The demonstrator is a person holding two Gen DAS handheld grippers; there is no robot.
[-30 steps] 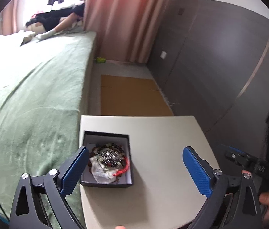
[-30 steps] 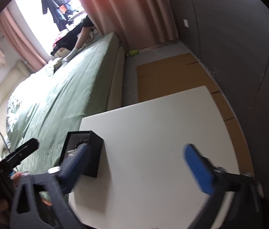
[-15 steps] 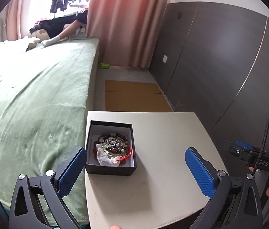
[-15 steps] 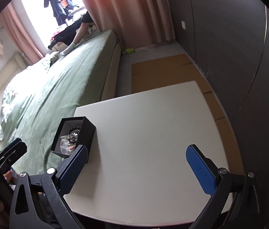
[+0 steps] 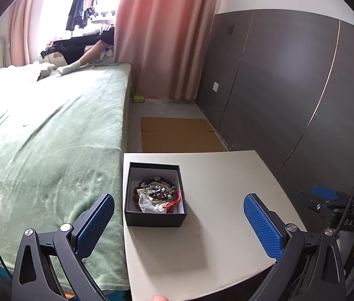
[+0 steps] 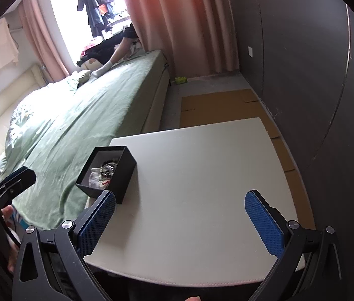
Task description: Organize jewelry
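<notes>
A small black open box (image 5: 155, 217) stands at the left side of a white table (image 5: 217, 245). It holds a heap of bead bracelets (image 5: 157, 192) with a red cord and a clear bag. My left gripper (image 5: 179, 222) is open and empty, held above the table's near edge, just short of the box. In the right wrist view the box (image 6: 124, 178) sits at the table's (image 6: 202, 188) left side, ahead and left of my right gripper (image 6: 180, 220), which is open and empty.
A bed with a green cover (image 5: 46, 150) runs along the table's left. A dark panelled wall (image 5: 290, 80) is on the right. Flat cardboard (image 5: 179, 135) lies on the floor beyond the table. A person reaches onto the bed's far end (image 5: 76, 60).
Both grippers have drawn back and risen a little, tilting up. The box now sits farther ahead between the left fingers. Both stay open.
</notes>
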